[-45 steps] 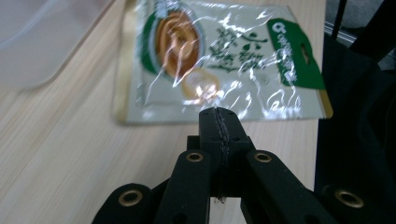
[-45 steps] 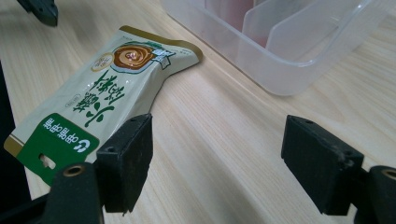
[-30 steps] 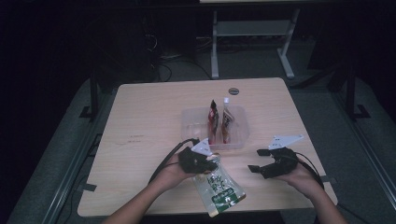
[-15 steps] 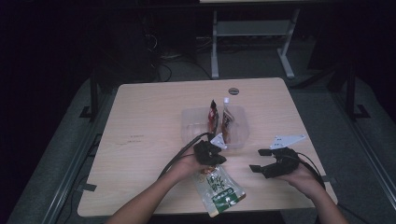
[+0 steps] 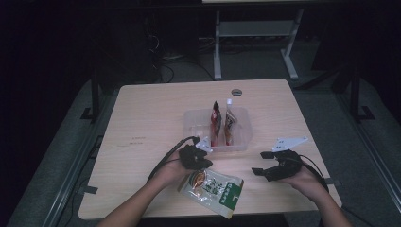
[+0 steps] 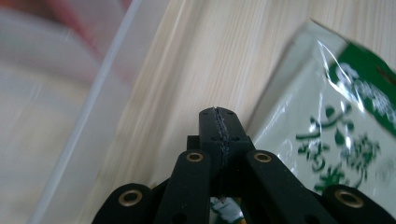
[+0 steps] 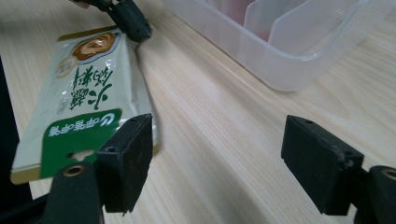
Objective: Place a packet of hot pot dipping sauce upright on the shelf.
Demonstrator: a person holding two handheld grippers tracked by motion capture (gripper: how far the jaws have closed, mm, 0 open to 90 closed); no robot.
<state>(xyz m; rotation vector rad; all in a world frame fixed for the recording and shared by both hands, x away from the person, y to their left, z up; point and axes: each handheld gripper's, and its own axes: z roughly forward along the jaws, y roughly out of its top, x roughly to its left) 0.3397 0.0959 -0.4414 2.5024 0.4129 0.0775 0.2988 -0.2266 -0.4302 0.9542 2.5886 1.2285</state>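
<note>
A green and white snack packet (image 5: 211, 187) lies flat near the table's front edge, also seen as the packet (image 7: 84, 93) and the packet (image 6: 336, 116). My left gripper (image 5: 197, 160) is shut, its tips (image 6: 219, 126) low over the wood at the packet's upper edge, with nothing visible between them. The left gripper (image 7: 130, 21) touches the packet's top corner. My right gripper (image 5: 265, 163) stands open to the right of the packet, and its jaws (image 7: 224, 163) hold nothing. A clear plastic container (image 5: 194, 124) holds two upright packets, a red one (image 5: 215, 124) and a brownish one (image 5: 230, 125).
The container wall (image 6: 93, 116) runs close on the left gripper's left side, and the container (image 7: 289, 56) lies beyond the right gripper's jaws. A small dark disc (image 5: 236, 92) sits near the table's far edge. Bare wood lies left of the container.
My left hand swung right toward the container, then came back left and down to the packet's top edge. The packet now lies turned more crosswise. The right gripper stayed put.
</note>
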